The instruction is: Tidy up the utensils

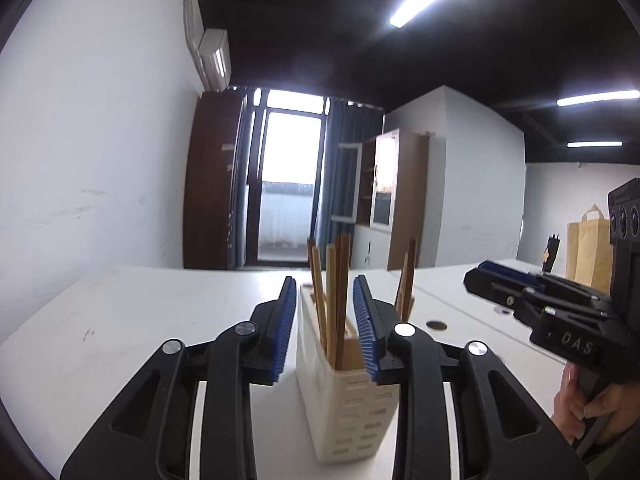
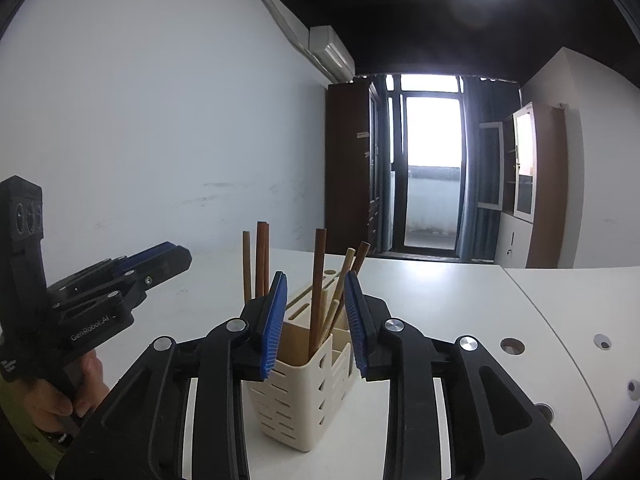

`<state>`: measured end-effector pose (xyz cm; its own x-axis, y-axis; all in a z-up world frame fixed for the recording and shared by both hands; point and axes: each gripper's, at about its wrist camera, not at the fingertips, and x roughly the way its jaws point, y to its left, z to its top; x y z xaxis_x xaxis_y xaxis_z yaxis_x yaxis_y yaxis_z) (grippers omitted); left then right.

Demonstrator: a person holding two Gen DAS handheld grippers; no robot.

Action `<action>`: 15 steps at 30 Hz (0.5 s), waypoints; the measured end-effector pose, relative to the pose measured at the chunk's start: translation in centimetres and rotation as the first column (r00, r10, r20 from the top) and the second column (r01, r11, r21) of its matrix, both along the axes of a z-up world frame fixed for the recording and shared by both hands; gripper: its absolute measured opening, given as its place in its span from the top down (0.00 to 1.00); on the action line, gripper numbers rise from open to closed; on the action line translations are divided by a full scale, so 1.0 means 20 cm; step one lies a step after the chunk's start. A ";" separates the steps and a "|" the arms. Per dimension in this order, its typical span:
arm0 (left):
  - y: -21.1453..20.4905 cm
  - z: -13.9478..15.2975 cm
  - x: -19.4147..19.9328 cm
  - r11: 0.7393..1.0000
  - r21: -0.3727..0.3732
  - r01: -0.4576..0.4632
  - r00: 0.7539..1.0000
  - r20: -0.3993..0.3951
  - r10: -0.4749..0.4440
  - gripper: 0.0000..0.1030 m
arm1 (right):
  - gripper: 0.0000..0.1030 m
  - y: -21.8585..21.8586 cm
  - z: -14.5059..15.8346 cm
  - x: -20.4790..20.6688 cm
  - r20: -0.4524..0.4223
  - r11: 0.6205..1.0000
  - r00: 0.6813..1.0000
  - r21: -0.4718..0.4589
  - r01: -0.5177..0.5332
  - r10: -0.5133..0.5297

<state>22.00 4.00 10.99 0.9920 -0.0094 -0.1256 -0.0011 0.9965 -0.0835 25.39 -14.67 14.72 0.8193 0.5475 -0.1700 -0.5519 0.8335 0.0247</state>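
From the left wrist, the left gripper (image 1: 325, 294) stood with jaws apart around chopsticks (image 1: 334, 300) in a cream holder (image 1: 352, 408) on the white table (image 1: 140, 320), pads not pressing them. From the right wrist, the right gripper (image 2: 316, 292) likewise stood apart, clear of the chopsticks.

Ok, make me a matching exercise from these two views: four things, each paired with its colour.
Things:
1. utensil holder
2. chopsticks
3. gripper pads
4. table

Colours:
A. blue
B. plain white
C. brown wood
D. cream, with slots

Pairs: 1-D, 2-C, 3-A, 4-B
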 end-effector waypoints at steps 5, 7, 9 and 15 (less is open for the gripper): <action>-0.05 -0.04 -0.09 0.999 0.040 -0.013 0.997 -0.075 0.016 0.54 | 0.66 -0.04 -0.06 -0.07 -0.015 1.000 1.000 -0.002 0.006 -0.006; -0.07 -0.07 -0.13 0.999 0.052 -0.010 0.995 -0.100 0.016 0.48 | 0.61 -0.05 -0.10 -0.10 -0.017 1.000 1.000 -0.021 -0.004 0.004; -0.08 -0.10 -0.17 0.999 0.045 -0.006 0.993 -0.118 0.012 0.40 | 0.60 -0.05 -0.13 -0.12 -0.033 0.999 0.999 -0.026 -0.020 0.019; -0.13 -0.23 -0.23 0.998 0.061 -0.011 0.981 -0.191 0.023 0.29 | 0.55 -0.06 -0.23 -0.19 -0.054 0.999 0.998 -0.049 -0.024 0.021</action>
<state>17.44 1.38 6.46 0.9494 0.0205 -0.3135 -0.0285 0.9994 -0.0210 21.51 -15.78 10.05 0.7960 0.5555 -0.2404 -0.5694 0.8220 0.0139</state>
